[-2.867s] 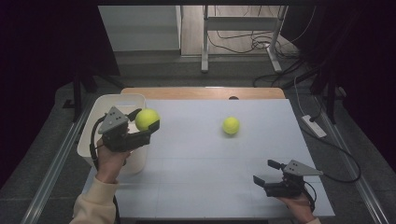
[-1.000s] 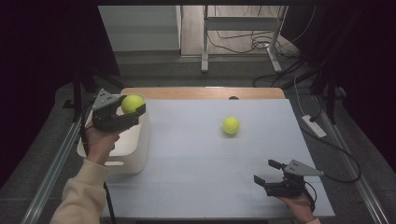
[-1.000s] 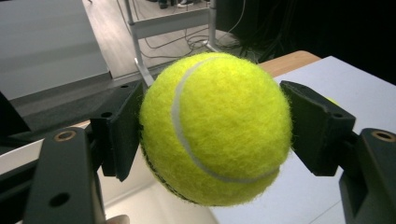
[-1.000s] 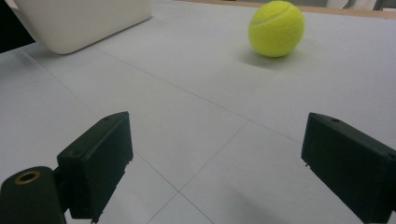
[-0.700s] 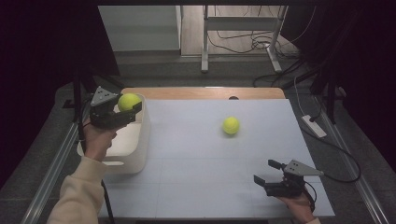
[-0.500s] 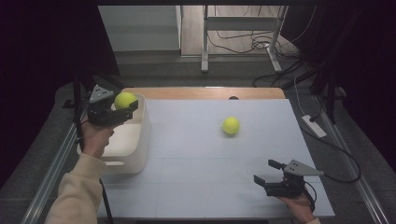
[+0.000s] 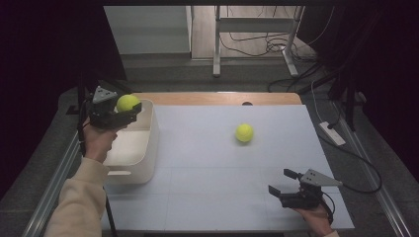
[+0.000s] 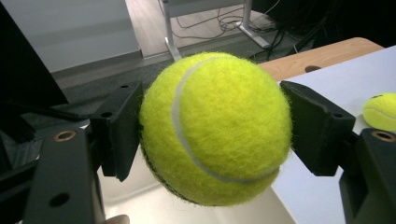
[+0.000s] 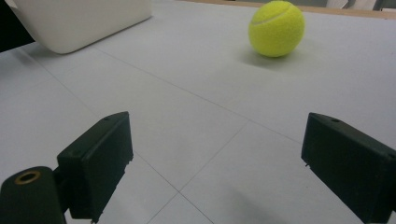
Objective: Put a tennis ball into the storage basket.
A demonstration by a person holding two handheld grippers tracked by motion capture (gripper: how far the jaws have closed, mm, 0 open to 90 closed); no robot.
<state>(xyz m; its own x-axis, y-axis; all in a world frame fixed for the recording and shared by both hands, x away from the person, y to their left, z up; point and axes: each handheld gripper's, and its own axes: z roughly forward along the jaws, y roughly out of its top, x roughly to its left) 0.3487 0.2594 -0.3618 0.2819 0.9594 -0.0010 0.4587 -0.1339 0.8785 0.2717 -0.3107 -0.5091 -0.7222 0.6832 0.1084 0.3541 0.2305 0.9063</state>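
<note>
Apparently above the white bin (image 7: 148, 148), tennis ball (image 8: 215, 128) pinched between left gripper (image 8: 215, 135) fingers (image 8: 312, 127)

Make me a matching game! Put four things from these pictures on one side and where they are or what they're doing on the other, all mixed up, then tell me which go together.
Things:
1. left gripper
2. right gripper
3. second tennis ball
4. white bin

Places or states:
A. lying alone on the white table top
B. open, with nothing between its fingers
C. standing at the table's left edge
D. shut on a tennis ball, held above the bin

Pairs: 1-D, 2-B, 3-A, 4-C
</note>
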